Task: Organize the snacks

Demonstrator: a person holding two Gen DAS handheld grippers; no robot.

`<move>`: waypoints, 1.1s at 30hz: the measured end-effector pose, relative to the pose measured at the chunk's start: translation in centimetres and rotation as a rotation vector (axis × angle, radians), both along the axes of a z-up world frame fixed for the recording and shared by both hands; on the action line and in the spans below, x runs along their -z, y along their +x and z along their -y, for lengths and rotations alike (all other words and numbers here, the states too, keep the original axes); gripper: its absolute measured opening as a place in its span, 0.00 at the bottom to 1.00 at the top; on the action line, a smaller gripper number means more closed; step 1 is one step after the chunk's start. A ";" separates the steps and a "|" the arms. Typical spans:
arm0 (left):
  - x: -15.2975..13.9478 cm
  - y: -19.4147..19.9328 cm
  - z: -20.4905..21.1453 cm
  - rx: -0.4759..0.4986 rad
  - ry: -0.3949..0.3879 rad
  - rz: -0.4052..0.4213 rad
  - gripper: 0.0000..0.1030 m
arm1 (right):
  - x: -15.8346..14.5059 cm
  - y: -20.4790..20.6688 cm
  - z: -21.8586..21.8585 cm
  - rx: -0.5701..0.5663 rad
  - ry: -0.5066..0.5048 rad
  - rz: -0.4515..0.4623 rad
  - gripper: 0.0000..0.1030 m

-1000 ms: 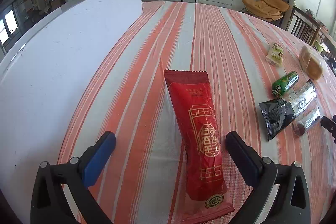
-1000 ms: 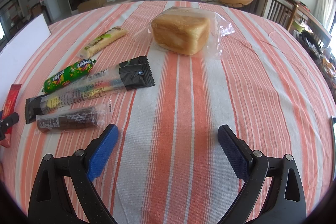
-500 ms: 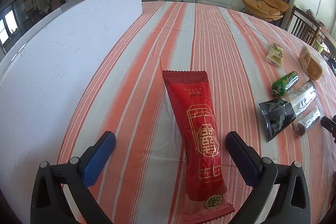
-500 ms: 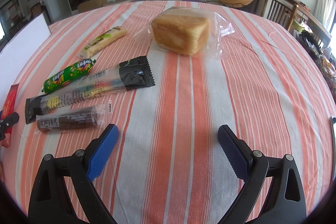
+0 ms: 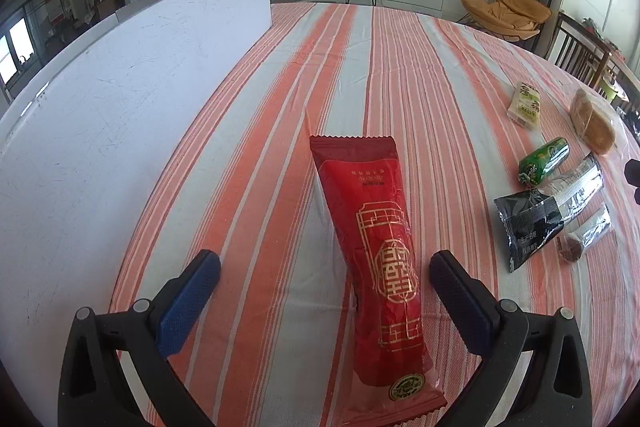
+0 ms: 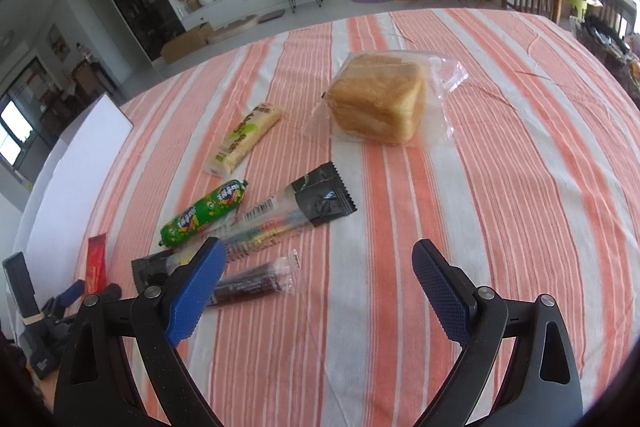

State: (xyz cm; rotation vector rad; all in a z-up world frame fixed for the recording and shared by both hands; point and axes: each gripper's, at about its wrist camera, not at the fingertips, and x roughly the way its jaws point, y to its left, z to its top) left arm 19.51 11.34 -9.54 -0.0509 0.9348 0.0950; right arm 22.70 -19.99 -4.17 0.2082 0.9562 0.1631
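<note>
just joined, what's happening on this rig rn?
A person with a handheld gripper in each hand is sorting snacks on a striped orange-and-white tablecloth. The left gripper is open, its fingers on either side of a long red foil snack packet lying flat, not yet gripped. The right gripper is also open and empty, above the other snacks: a green sausage stick, a black-ended clear wrapper, a small dark bar, a pale yellow bar and bagged bread.
</note>
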 end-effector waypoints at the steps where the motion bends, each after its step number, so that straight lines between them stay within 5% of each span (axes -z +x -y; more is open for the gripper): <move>1: 0.0 0.0 0.0 0.000 0.000 0.000 1.00 | 0.3 0.7 -1.4 -0.025 -0.018 -0.018 0.93; 7: 0.0 0.0 0.0 0.000 0.000 0.000 1.00 | 3.1 -0.6 -5.9 -0.195 -0.189 -0.051 0.91; 13: 0.0 0.0 0.0 0.000 0.000 0.000 1.00 | 1.8 -6.2 -2.2 -0.292 -0.352 0.049 0.91; 16: 0.0 0.0 0.0 0.000 0.000 0.000 1.00 | 0.2 -7.0 1.3 -0.202 -0.295 0.056 0.91; 20: 0.0 0.0 0.0 0.000 0.000 0.000 1.00 | 0.2 -6.7 2.1 -0.126 -0.121 -0.047 0.91; 27: -0.1 0.0 0.0 0.021 -0.003 -0.001 1.00 | 2.7 -5.8 -5.9 -0.252 -0.192 -0.116 0.91; 33: -0.8 0.6 0.0 0.141 -0.058 -0.140 0.96 | 3.4 -5.2 -6.7 -0.251 -0.259 -0.155 0.91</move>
